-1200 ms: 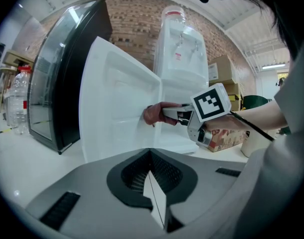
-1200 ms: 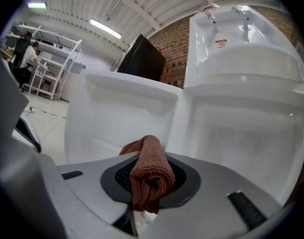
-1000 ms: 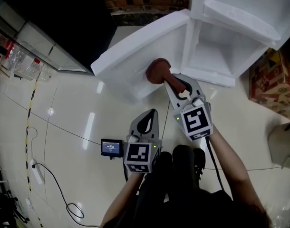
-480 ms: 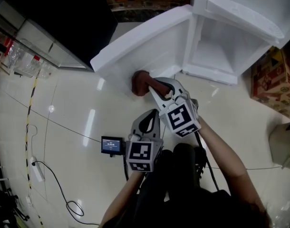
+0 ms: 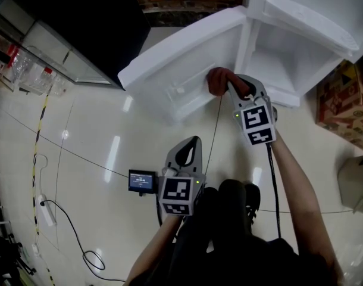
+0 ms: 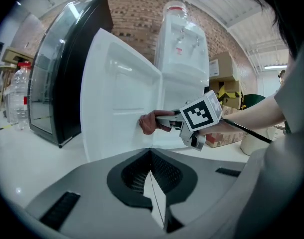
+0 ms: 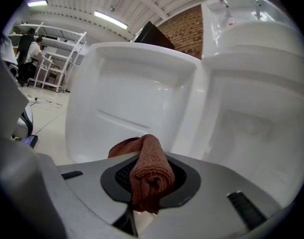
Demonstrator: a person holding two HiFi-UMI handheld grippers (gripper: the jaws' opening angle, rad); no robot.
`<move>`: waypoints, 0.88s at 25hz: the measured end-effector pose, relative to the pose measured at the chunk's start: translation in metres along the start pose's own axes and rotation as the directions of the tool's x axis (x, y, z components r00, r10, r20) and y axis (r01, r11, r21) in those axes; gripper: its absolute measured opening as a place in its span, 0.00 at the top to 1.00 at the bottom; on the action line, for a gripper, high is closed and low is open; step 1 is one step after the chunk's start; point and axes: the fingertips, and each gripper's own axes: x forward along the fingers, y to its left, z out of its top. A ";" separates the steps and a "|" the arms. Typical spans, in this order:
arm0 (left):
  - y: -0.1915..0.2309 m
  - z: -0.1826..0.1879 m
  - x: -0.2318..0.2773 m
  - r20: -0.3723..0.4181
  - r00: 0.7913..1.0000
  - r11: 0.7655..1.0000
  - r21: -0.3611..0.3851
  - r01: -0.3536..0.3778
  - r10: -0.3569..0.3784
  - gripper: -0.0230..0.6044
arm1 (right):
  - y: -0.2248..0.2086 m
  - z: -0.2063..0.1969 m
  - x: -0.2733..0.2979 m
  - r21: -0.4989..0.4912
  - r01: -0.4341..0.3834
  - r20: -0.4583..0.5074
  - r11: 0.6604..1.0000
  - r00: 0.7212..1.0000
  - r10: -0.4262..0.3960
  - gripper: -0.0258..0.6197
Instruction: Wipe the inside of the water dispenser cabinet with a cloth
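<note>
Your right hand-held gripper point(image 5: 235, 91) is pinching the reddish-brown cloth point(image 5: 219, 80) as a rolled wad. A thick bunch sticks out past the jaws, so soft fabric rather than the hard tips meets the plastic. In the head view the cloth sits at about 12 o'clock, against the inner face of the open door point(image 5: 175, 70) close to its hinge edge; from the left gripper view it looks to be touching the panel. The door stands wide to 11 o'clock, which leaves the water dispenser cabinet point(image 5: 288, 58) at 1 o'clock exposed, its white compartment just beside the cloth and within your reach. Your left hand-held gripper point(image 5: 186, 146) hangs low at 6 o'clock over the floor point(image 5: 98, 159), well apart from the door, jaws pressed together on nothing. That looks deliberate: the door stays open unaided, so only your cloth arm needs to work.
</note>
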 end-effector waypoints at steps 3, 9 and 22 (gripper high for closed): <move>0.001 0.000 -0.001 0.000 1.000 1.000 -0.002 -0.003 0.003 1.00 | -0.026 -0.021 -0.005 0.063 0.058 -0.039 0.996 0.998 -0.056 0.83; 0.004 -0.004 -0.001 -0.008 1.000 1.000 -0.012 -0.013 0.013 1.00 | 0.000 -0.029 -0.011 0.084 0.002 -0.044 0.996 0.999 0.002 0.83; 0.014 -0.021 -0.005 -0.038 0.998 0.996 -0.061 -0.062 0.059 1.00 | 0.173 -0.031 -0.004 -0.024 -0.394 -0.006 0.919 0.919 0.394 0.83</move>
